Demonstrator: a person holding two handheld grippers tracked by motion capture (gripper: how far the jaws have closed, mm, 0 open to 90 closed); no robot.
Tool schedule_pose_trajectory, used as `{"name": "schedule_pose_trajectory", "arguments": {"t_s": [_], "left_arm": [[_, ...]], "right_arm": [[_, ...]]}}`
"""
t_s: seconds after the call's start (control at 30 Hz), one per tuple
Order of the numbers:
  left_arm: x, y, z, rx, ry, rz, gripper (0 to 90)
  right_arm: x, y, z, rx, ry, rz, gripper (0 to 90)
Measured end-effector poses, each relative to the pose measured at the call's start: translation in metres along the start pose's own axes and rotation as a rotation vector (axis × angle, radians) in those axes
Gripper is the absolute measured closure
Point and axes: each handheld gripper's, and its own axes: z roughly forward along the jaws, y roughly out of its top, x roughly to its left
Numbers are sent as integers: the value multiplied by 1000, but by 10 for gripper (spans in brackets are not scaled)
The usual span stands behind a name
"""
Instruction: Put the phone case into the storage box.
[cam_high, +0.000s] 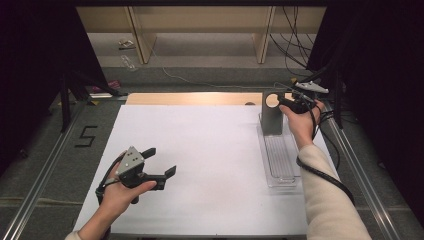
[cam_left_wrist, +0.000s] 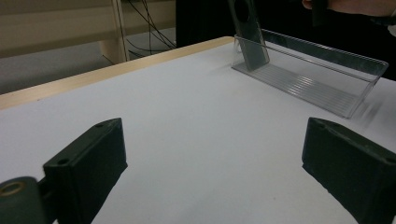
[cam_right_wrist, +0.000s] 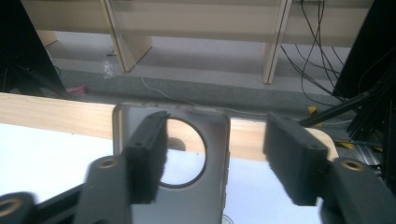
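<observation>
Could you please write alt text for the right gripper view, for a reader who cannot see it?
The right gripper stands open at a grey upright plate with a round hole. The left jaw lies in front of the plate, the right jaw apart from its edge. Behind are the table's wooden edge, grey floor and shelving.

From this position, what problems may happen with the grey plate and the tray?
1. The grey plate stands upright at the far end of the clear tray. The right gripper has open jaws around its edge, so a nudge may tip it.
2. The tray lies near the table edge and might slide.
</observation>
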Motion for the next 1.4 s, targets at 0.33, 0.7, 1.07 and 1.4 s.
{"name": "schedule_pose_trajectory", "arguments": {"t_s": [0.33, 0.7, 1.07, 1.4], "left_arm": [[0, 0, 0, 2, 1, -1, 60], [1, -1, 1, 6, 7, -2, 60], [2, -2, 1, 15, 11, 0, 60], [2, -3, 2, 20, 13, 2, 60]], "right_arm": [[5, 2, -10, -19, 5, 3, 200], [9, -6, -22, 9, 40, -21, 163], [13, -14, -40, 8, 66, -47, 163], [18, -22, -56, 8, 108, -65, 163]]}}
